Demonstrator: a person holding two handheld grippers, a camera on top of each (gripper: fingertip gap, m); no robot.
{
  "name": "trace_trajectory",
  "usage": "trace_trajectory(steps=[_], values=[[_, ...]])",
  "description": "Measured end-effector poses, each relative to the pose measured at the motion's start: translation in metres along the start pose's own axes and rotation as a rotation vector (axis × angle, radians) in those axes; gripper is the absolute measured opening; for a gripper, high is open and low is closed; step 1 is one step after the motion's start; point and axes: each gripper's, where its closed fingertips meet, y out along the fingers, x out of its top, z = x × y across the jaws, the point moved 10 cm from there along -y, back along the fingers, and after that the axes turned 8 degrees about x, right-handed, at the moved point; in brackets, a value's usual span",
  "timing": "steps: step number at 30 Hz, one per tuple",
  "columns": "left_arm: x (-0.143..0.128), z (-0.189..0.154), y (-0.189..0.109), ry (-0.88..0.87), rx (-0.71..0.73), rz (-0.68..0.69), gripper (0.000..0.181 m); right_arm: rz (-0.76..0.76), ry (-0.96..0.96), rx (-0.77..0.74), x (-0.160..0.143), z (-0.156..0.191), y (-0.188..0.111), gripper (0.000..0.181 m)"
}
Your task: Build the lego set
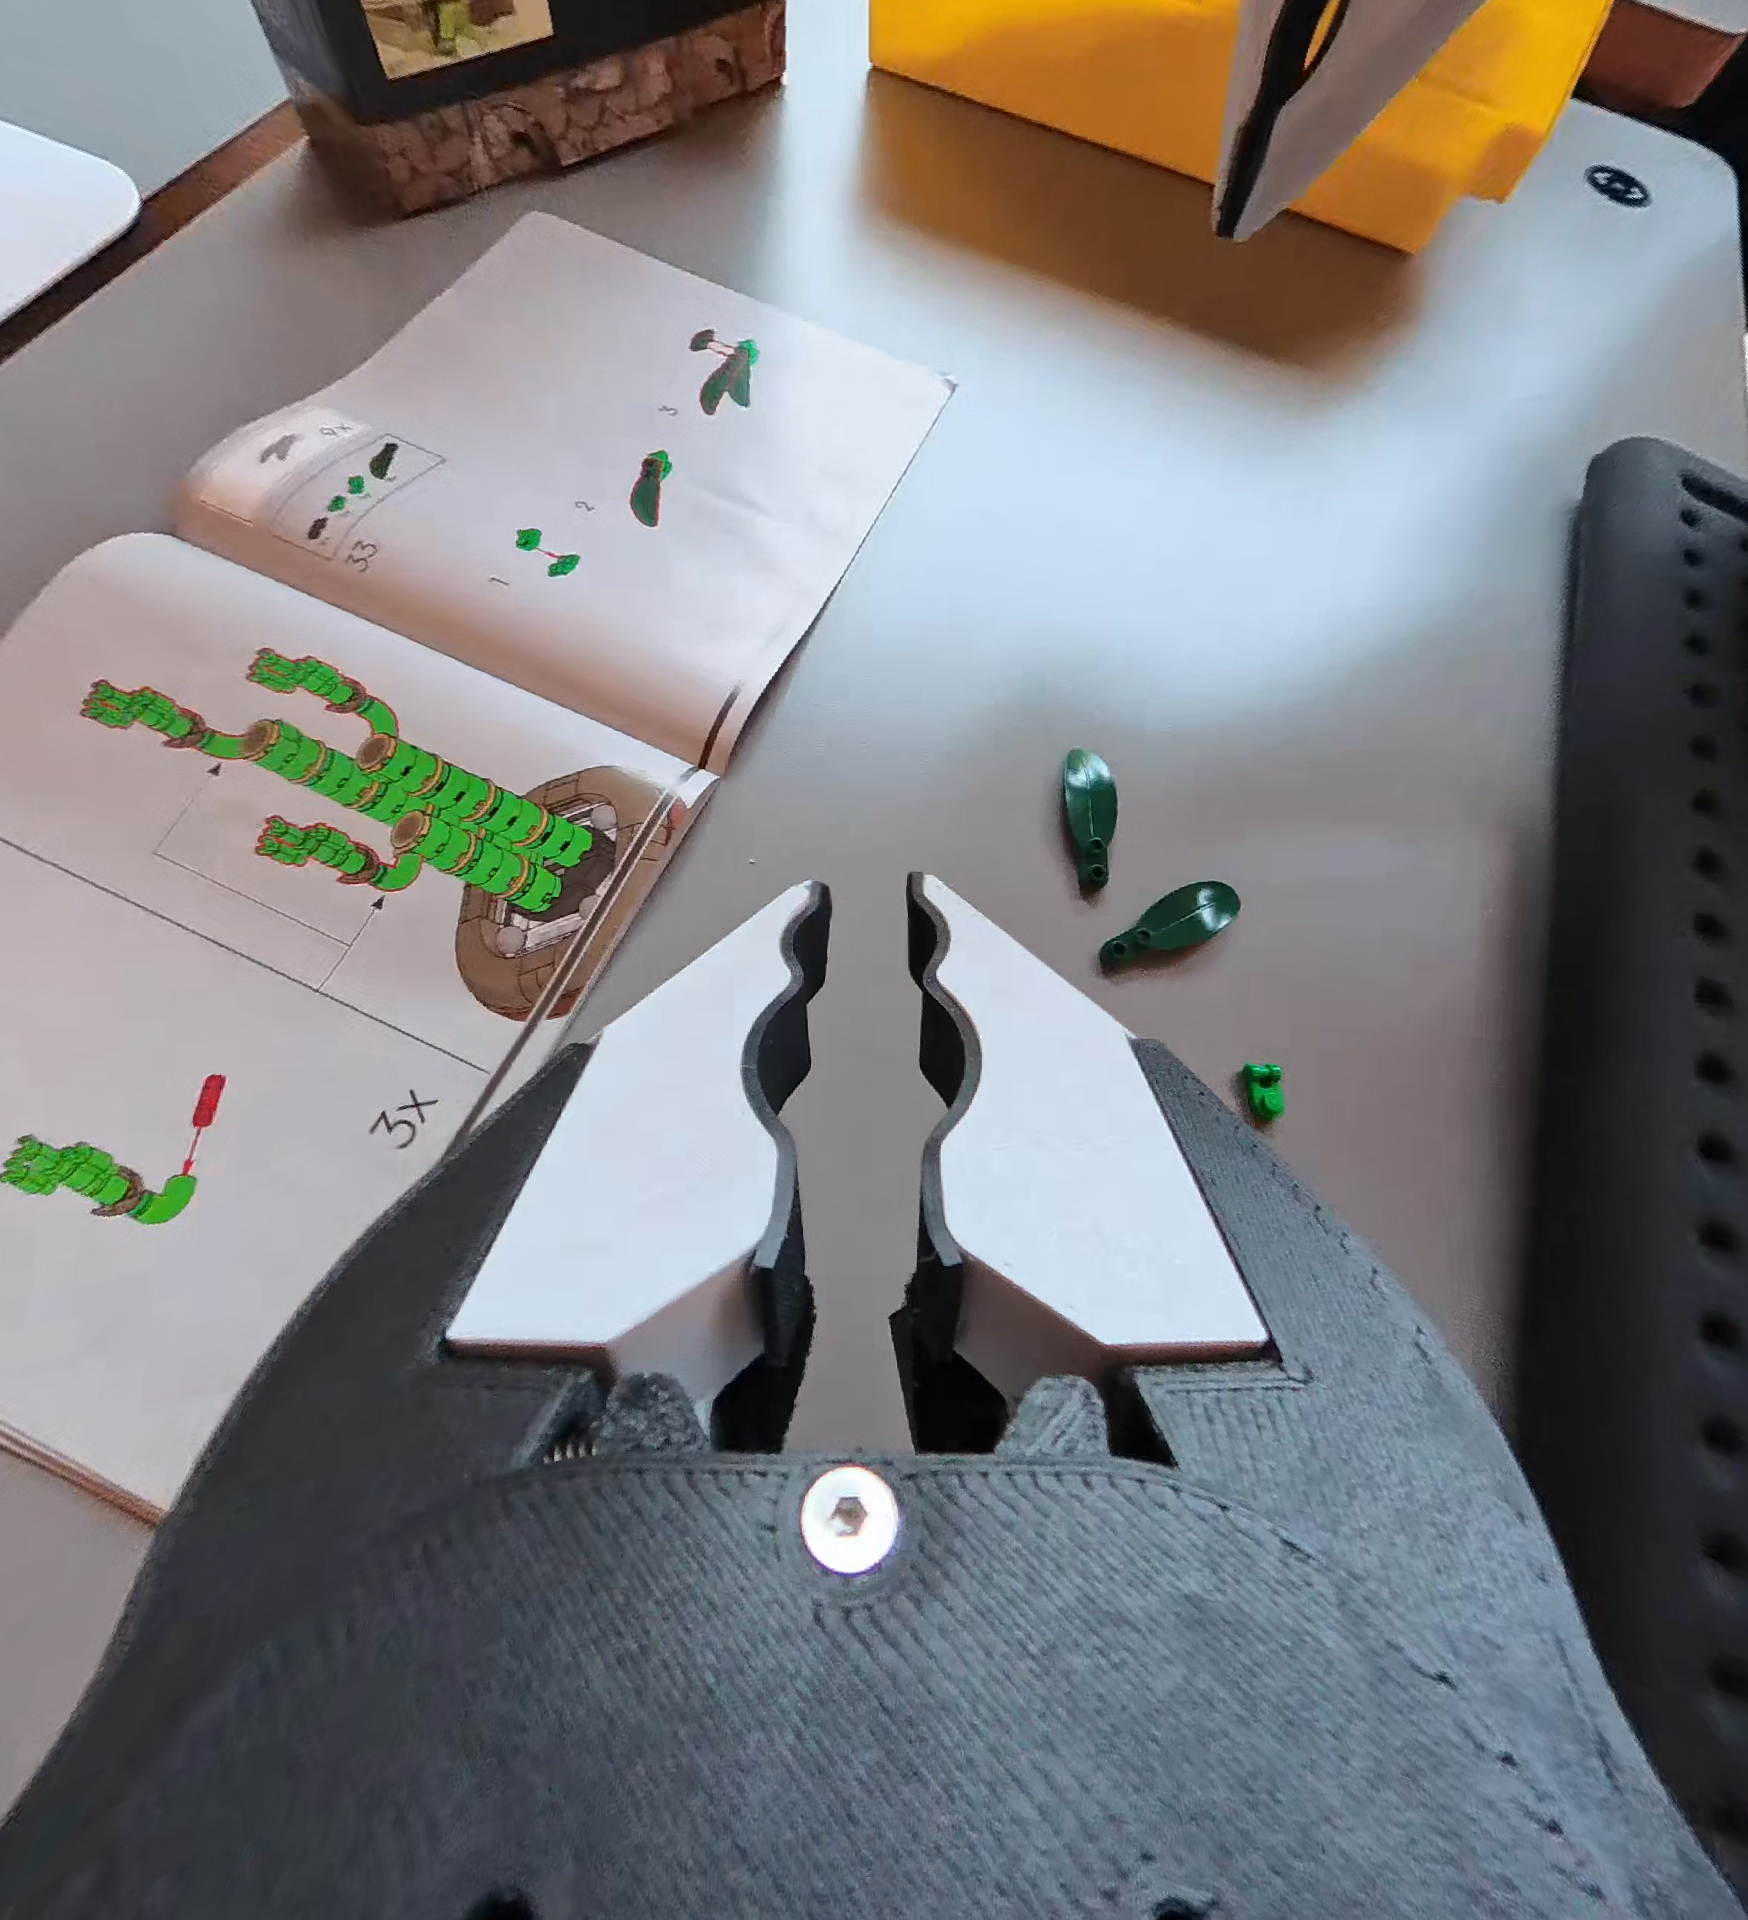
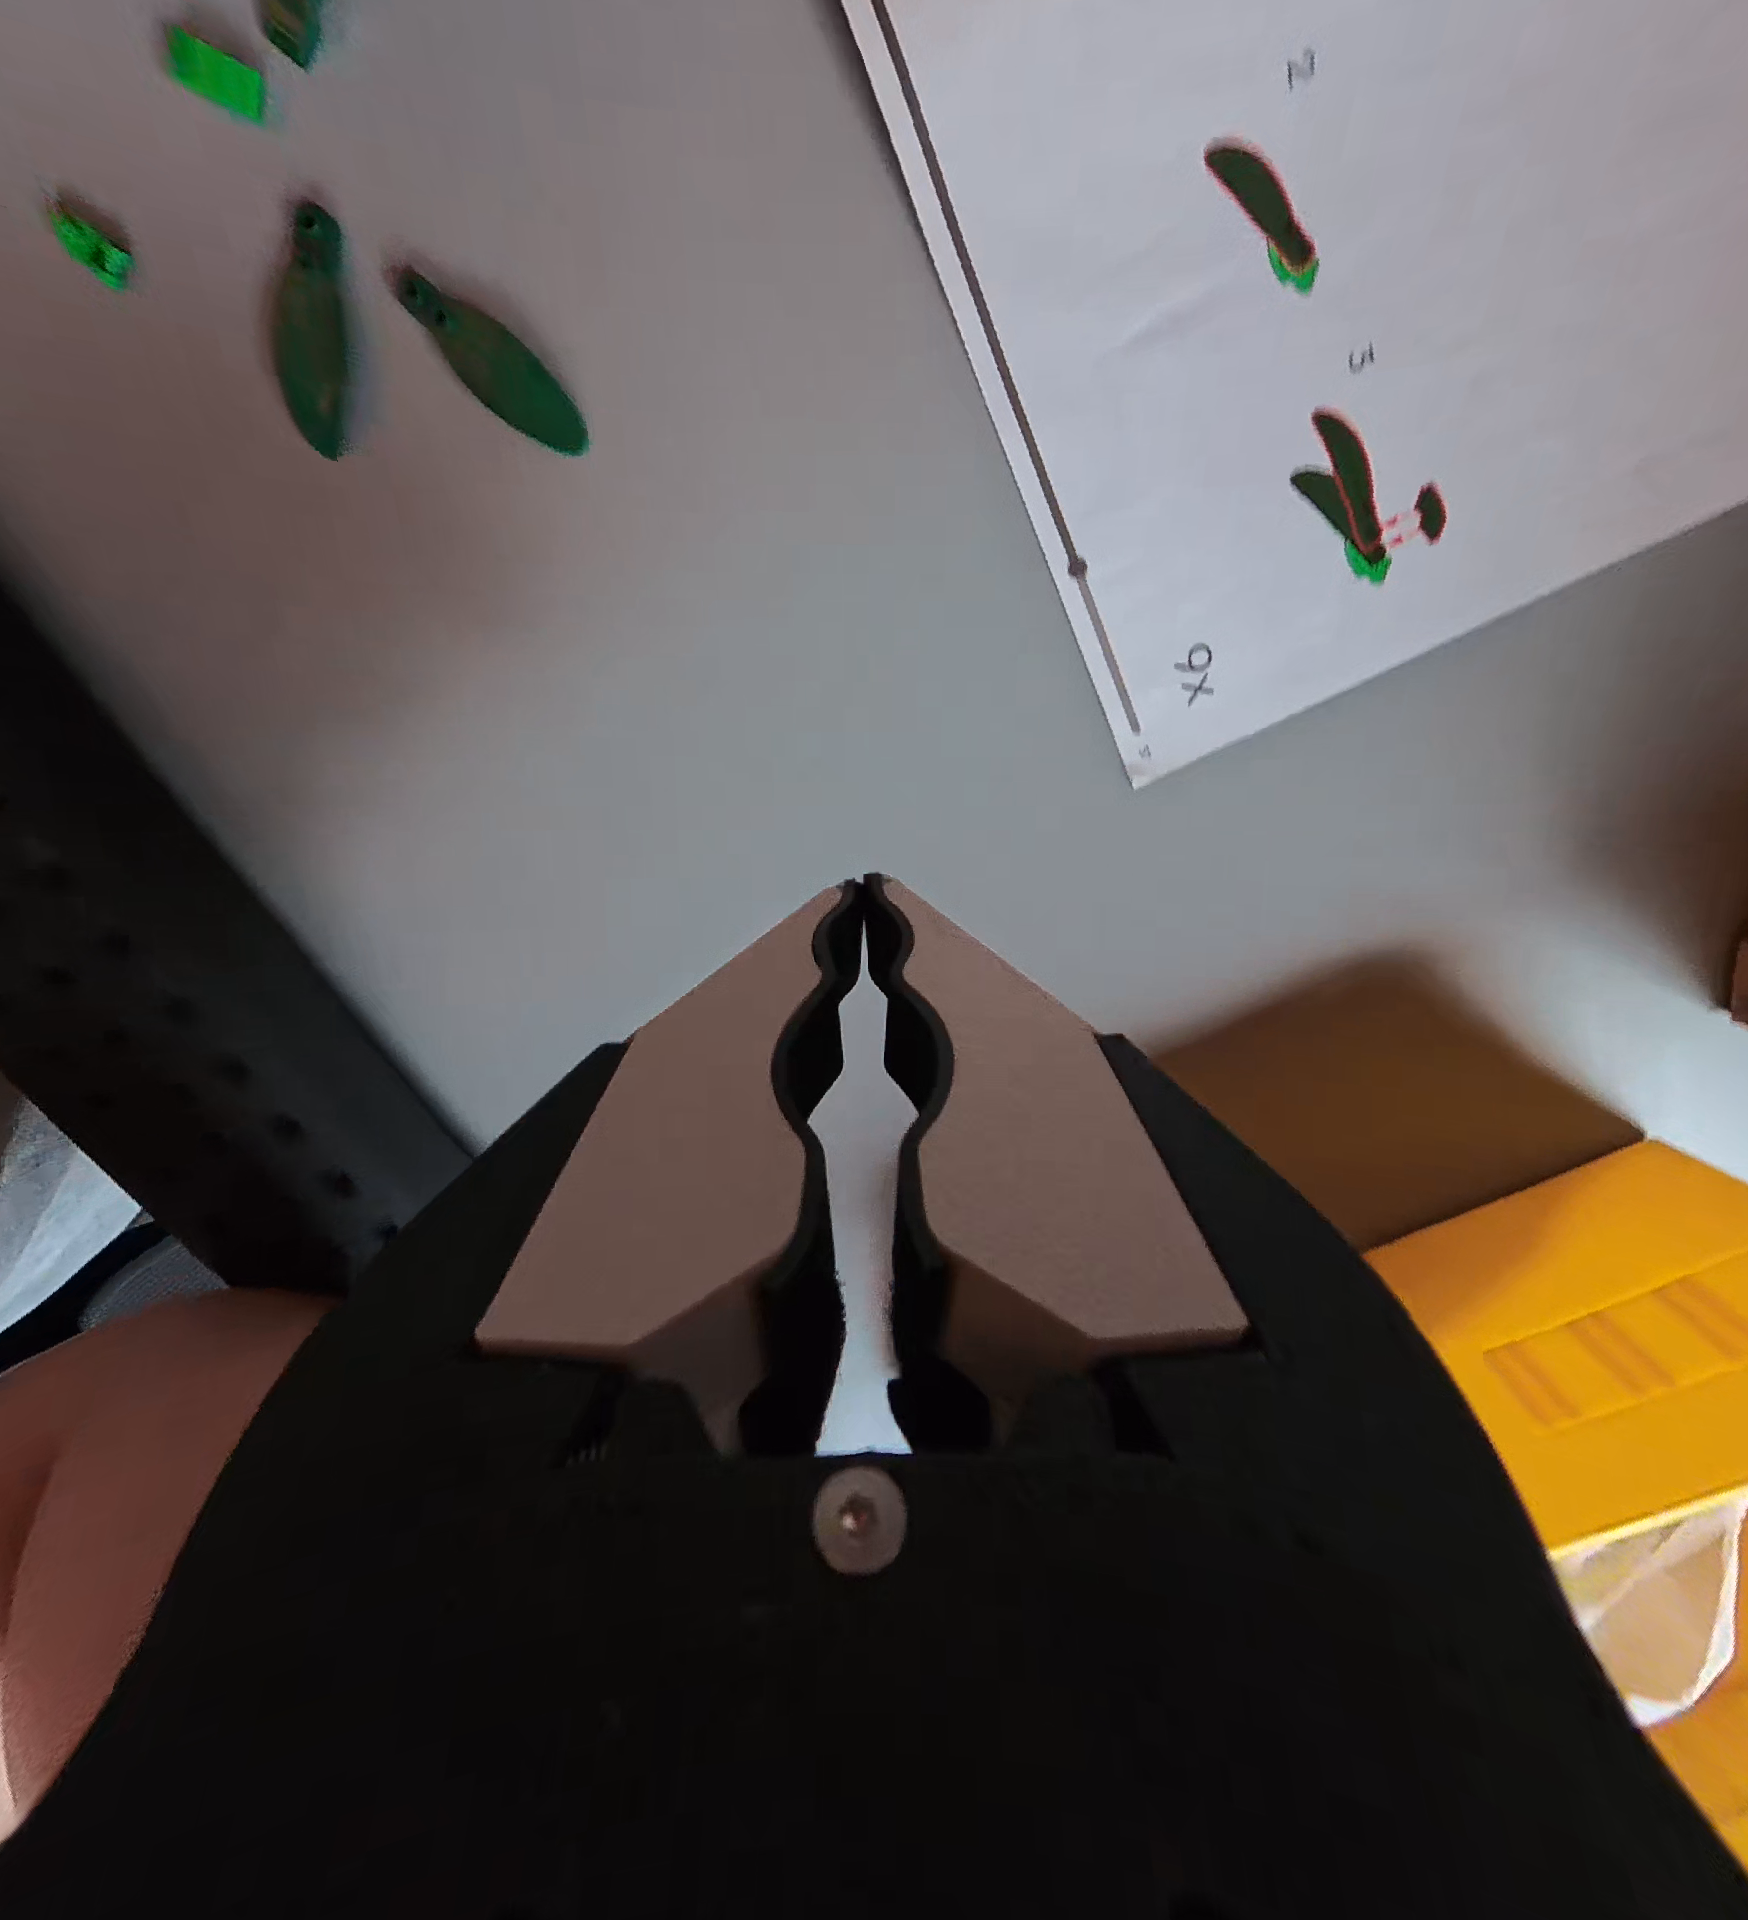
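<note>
Grey table (image 1: 1213,540), open instruction booklet (image 1: 558,499), yellow box (image 1: 1088,94), leaf pieces (image 1: 1089,816)

The open instruction booklet (image 1: 350,790) bears printed step numbers and counts.

The left tongs (image 1: 868,894) hang empty with jaws slightly parted, while the right tongs (image 2: 868,885) are closed, tips touching.

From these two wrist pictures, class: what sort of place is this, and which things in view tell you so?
Probably a desk or worktable indoors, set up for toy building. An open instruction booklet lies on the grey tabletop, loose green leaf pieces sit beside it, and a yellow box stands at the far edge.
</note>
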Motion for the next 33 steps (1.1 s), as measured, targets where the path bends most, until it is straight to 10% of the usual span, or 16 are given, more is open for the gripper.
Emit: trace_trajectory(steps=[1,8,17,29,33], values=[[0.0,0.0,0.0,-0.003,-0.012,-0.009,0.013,-0.025,-0.022,0.006,0.003,0.002,-0.002,0.0],[0.015,0.001,-0.019,-0.095,-0.115,-0.25,0.011,-0.305,-0.14,0.268,0.031,0.062,-0.049,0.0],[0.014,0.021,-0.041,-0.193,-0.136,-0.449,0.015,-0.395,-0.393,0.04,0.08,0.102,-0.032,0.011],[0.011,0.033,-0.053,-0.191,-0.048,-0.473,0.013,-0.875,-0.292,-0.328,0.039,0.023,-0.01,0.012],[0.011,0.035,-0.058,-0.19,-0.022,-0.484,0.012,-1.008,-0.252,-0.199,0.008,0.007,-0.003,0.025]])
